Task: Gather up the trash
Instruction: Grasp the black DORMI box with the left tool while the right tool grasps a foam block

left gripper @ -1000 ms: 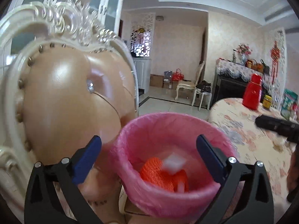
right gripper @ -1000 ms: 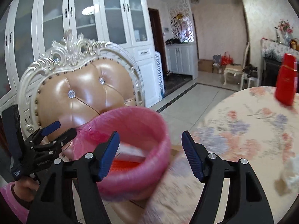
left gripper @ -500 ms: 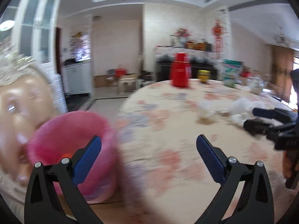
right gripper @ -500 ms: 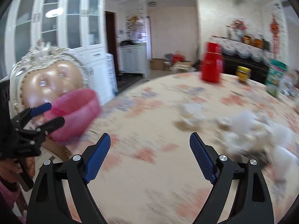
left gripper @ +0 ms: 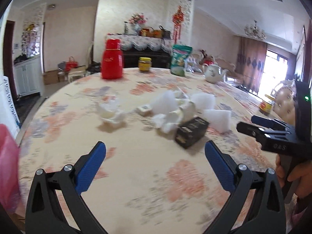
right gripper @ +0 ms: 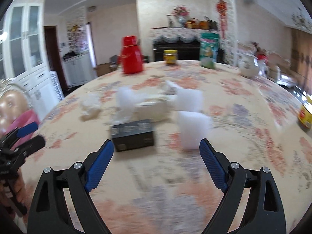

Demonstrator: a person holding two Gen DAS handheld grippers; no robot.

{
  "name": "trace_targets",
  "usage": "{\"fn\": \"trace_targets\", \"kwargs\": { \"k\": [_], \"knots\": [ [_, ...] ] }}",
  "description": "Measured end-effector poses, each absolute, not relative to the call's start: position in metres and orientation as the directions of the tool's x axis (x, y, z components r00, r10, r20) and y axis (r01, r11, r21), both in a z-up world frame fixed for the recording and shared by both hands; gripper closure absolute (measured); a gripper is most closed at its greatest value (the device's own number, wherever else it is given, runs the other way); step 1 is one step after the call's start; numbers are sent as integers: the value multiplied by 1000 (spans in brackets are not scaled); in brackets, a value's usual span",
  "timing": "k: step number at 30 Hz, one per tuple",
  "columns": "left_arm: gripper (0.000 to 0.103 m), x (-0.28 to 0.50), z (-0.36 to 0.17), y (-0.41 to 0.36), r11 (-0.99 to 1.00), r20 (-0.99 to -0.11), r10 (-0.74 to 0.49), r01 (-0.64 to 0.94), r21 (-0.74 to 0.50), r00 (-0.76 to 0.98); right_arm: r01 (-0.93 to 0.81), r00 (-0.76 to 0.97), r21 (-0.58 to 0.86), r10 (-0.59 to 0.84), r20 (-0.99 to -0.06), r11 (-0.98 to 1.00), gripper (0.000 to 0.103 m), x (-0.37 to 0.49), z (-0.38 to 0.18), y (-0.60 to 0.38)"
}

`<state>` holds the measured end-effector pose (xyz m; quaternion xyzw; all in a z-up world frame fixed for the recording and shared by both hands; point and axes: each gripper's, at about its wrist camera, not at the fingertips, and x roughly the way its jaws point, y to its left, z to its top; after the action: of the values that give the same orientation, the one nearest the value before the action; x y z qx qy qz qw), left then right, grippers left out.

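Trash lies mid-table: a black box, crumpled white tissue, white foam blocks and a pile of white scraps. My left gripper is open and empty, above the floral tablecloth, short of the trash. My right gripper is open and empty, just before the black box and a foam block. The pink-lined bin sits at the left table edge.
A red thermos, a yellow-lidded jar, a green bag and a white teapot stand at the far side. Another jar is on the right. An ornate chair stands left.
Both grippers swung right, away from the pink bin and chair, and now face the table's trash pile. Both stay open and empty.
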<state>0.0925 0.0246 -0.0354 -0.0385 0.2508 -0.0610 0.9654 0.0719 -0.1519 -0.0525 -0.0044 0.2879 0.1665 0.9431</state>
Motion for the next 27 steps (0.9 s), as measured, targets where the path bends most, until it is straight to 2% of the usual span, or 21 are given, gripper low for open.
{"fn": "trace_targets", "kwargs": {
  "k": [9, 13, 17, 18, 20, 27],
  "knots": [
    [5, 132, -55, -1, 985, -554, -169, 121, -124, 815, -206, 725, 94, 216, -654, 974, 19, 144, -85, -171],
    [5, 147, -55, -4, 990, -578, -141, 106, -94, 804, -186, 698, 94, 199, -688, 978, 19, 167, -90, -170],
    [5, 168, -61, -11, 986, -626, -165, 120, -113, 762, -189, 663, 110, 209, -719, 976, 19, 183, -96, -166],
    [5, 172, -62, -13, 986, -636, -168, 125, -113, 753, -184, 663, 108, 204, -720, 977, 23, 185, -96, -165],
    [5, 180, -64, -20, 984, -654, -177, 142, -107, 736, -192, 665, 110, 211, -716, 975, 53, 184, -96, -165],
    [5, 199, -68, -33, 981, -658, -191, 162, -105, 728, -171, 699, 131, 214, -682, 976, 54, 163, -90, -175]
  ]
}}
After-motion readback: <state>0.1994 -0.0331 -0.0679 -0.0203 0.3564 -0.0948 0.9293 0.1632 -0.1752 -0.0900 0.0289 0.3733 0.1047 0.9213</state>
